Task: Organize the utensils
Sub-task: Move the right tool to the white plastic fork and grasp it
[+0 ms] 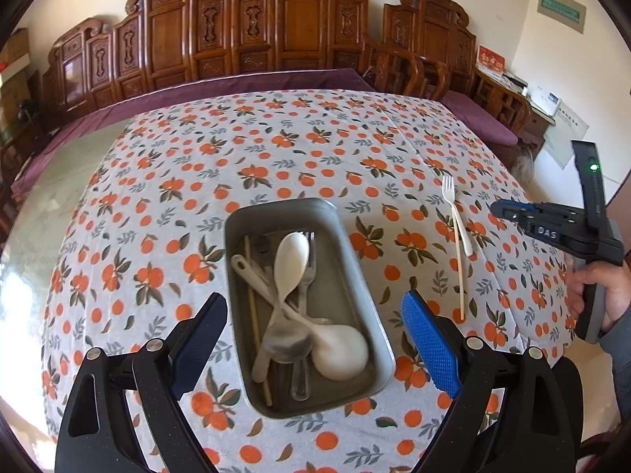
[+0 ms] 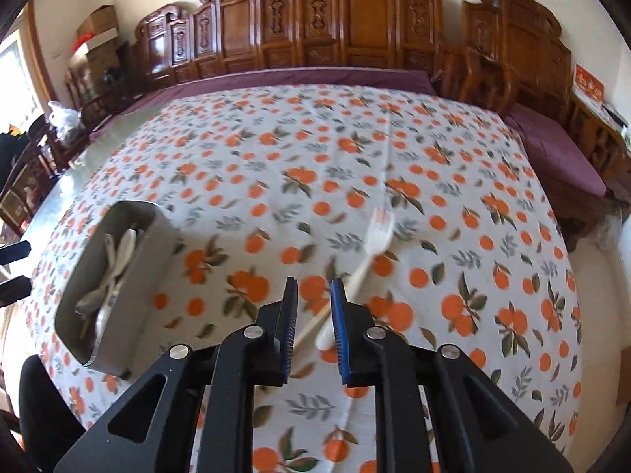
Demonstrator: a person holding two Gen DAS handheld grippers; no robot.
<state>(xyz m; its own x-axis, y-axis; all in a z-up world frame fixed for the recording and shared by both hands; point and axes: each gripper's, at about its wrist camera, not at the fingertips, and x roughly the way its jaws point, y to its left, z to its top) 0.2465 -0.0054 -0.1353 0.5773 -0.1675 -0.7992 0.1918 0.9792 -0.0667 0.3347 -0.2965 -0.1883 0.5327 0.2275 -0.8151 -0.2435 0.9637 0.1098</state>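
A grey tray [image 1: 357, 276] sits on the orange-print tablecloth and holds two white spoons [image 1: 290, 264], a metal spoon [image 1: 286, 345], a fork and a chopstick. My left gripper [image 1: 313, 299] is open wide, its fingers on either side of the tray's near end. To the right of the tray, a white plastic fork [image 1: 453, 213] and a pale chopstick [image 1: 460, 276] lie on the cloth. My right gripper [image 2: 314, 282] hovers over the fork [image 2: 374, 244] handle and the chopstick [image 2: 311, 329]. Its jaws stand a narrow gap apart and its pads press on nothing. A hand [image 1: 603, 291] holds it.
The tray [image 2: 138, 295] is at the left in the right wrist view. A carved wooden bench [image 1: 244, 35] with a purple cushion [image 1: 276, 79] runs behind the table. The bare table edge [image 1: 51, 197] shows at the left. A chair [image 1: 398, 67] stands at the far right corner.
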